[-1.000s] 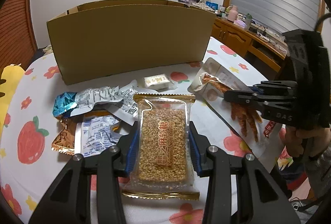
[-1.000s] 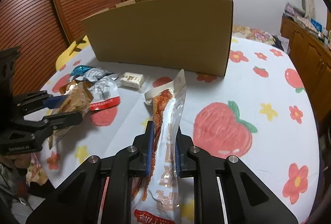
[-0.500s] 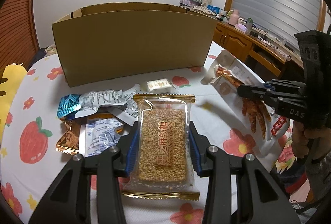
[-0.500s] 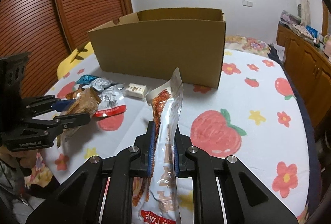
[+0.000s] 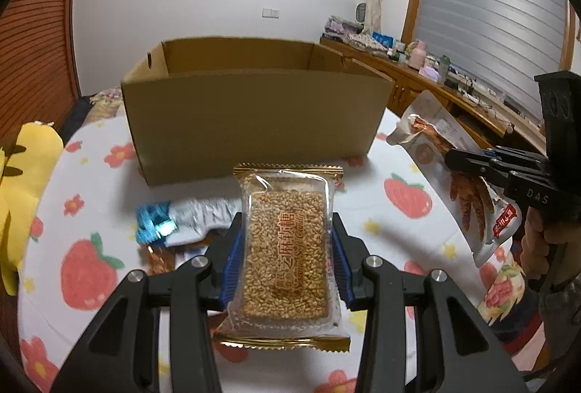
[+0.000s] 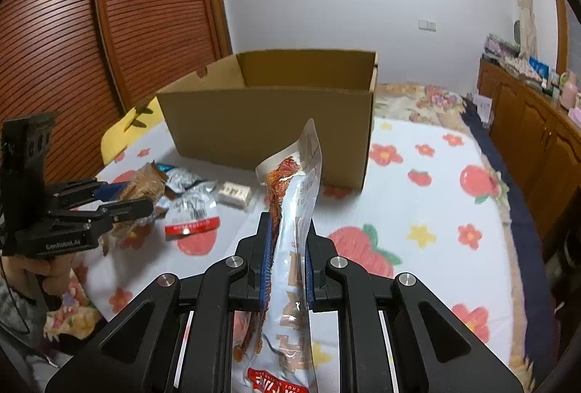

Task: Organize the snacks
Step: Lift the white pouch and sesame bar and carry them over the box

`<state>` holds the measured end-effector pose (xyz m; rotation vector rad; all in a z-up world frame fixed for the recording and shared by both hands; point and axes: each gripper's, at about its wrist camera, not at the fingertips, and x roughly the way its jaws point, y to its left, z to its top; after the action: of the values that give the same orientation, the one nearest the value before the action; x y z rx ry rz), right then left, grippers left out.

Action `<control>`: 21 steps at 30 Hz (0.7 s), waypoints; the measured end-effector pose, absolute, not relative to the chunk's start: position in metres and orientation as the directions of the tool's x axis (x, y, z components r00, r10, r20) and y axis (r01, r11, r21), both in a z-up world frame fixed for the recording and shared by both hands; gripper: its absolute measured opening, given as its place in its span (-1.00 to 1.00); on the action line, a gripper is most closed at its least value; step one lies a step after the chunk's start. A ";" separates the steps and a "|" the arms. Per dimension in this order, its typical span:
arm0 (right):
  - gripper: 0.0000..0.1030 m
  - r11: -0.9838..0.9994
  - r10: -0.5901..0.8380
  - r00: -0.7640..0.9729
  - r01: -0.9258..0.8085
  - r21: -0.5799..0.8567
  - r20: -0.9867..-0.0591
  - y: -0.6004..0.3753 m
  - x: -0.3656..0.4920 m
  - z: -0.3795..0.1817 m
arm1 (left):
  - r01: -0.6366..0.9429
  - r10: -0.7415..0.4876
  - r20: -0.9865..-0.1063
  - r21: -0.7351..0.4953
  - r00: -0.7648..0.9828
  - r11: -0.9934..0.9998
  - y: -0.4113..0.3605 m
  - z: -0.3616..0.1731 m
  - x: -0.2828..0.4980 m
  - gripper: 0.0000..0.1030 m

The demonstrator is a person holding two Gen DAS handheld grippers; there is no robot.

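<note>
My left gripper (image 5: 287, 240) is shut on a sesame candy bar (image 5: 287, 247) in clear wrap with gold ends, held above the table in front of an open cardboard box (image 5: 254, 124). My right gripper (image 6: 287, 229) is shut on a tall white pouch of reddish dried strips (image 6: 290, 233), held upright. The pouch (image 5: 454, 175) and the right gripper (image 5: 468, 158) show at the right of the left wrist view. The left gripper (image 6: 138, 198) with its bar (image 6: 145, 182) shows at the left of the right wrist view. The box (image 6: 268, 128) looks empty where its inside shows.
Loose packets lie on the strawberry-print tablecloth (image 6: 428, 211): a blue and silver wrapper (image 5: 174, 218), a silver pack with a red stripe (image 6: 192, 211) and a small white pack (image 6: 235, 194). A yellow cushion (image 5: 21, 182) is at the left, wooden cabinets (image 6: 537, 131) at the right.
Both grippers have risen with their snacks, so the box's open top now shows. The packets on the table look lower and farther away.
</note>
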<state>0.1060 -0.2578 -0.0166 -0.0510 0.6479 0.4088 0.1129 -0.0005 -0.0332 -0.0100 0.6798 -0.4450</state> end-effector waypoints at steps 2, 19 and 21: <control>-0.77 0.919 0.352 0.729 -0.388 0.069 -0.588 -0.258 0.109 -0.008 | 0.395 -0.401 -0.588 -0.147 0.702 0.907 0.004 -0.021 0.119 -0.20; -0.77 0.896 0.372 0.789 -0.442 -0.033 -0.489 -0.236 0.172 0.061 | 0.403 -0.404 -0.481 -0.111 0.778 0.908 0.019 0.037 0.199 -0.19; -0.77 0.892 0.379 0.791 -0.450 -0.037 -0.479 -0.233 0.184 0.065 | 0.400 -0.404 -0.477 -0.115 0.781 0.909 0.021 0.039 0.211 -0.19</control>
<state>0.1836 -0.2331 0.0652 -0.1519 0.4826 0.4476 0.2111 0.0207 0.0388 -0.0071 0.5164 -0.4345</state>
